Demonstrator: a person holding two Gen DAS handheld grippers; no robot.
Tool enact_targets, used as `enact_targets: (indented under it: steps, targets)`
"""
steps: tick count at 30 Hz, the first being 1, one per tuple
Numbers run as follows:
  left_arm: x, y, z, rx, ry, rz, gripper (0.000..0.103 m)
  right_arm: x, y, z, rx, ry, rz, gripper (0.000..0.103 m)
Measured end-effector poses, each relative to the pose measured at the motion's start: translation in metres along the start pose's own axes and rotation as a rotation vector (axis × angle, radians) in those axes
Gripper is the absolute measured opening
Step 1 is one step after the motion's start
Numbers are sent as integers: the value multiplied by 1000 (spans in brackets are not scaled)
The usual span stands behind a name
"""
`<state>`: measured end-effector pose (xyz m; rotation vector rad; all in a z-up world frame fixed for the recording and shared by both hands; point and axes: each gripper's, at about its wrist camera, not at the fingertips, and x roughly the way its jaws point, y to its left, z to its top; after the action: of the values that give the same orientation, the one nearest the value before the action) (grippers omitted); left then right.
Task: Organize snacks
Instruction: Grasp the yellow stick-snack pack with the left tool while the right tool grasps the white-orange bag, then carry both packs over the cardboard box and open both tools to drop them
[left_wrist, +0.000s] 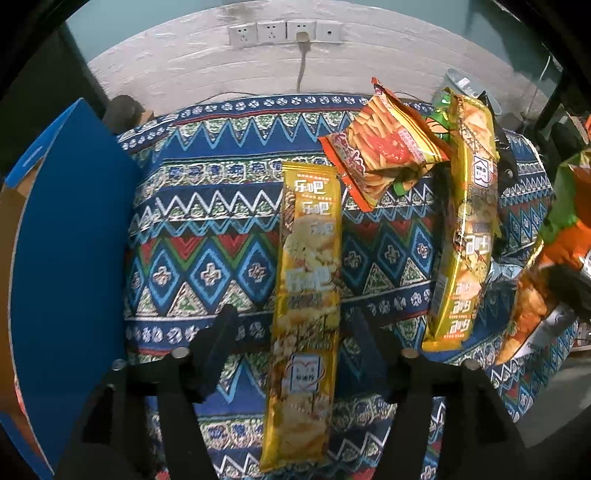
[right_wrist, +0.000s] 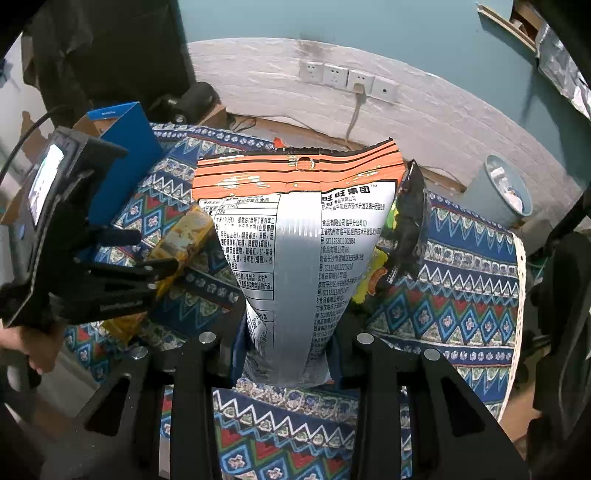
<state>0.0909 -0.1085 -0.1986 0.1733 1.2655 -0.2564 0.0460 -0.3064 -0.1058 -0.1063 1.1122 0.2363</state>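
Meanwhile, the right claw (right_wrist: 286, 354) clenches a silver-backed snack bag (right_wrist: 295, 258); the left claw (left_wrist: 295, 325) gapes, straddling a long yellow packet (left_wrist: 306, 295).

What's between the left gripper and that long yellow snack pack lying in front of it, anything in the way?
Nothing visible. The long yellow pack lies flat on the patterned cloth, running between the open fingers of the left gripper. The red fries bag lies beyond its far end, and the blue box stands off to the left.
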Motion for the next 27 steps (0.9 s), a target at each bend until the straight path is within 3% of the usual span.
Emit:
enact_targets:
  steps: [10,12,14,15,22,27]
  targets:
    - [41,-10,7,48,62,54,68,10,-13,-2,27,19,2,34]
    - [43,-12,9,66,52,64,61,10,-14,0,31,18,8,34]
    - [45,-13,11,87,41,83,37,10,-13,1,28,17,9,34]
    - [45,-14,11,97,41,78,32,10,-12,2,26,16,10,34]
    - [31,-12,7,95,21,99,30,7,-6,5,13,4,16,34]
    - [-8,-5,-1,92,-50,114,30,3,-2,8,9,-8,16,34]
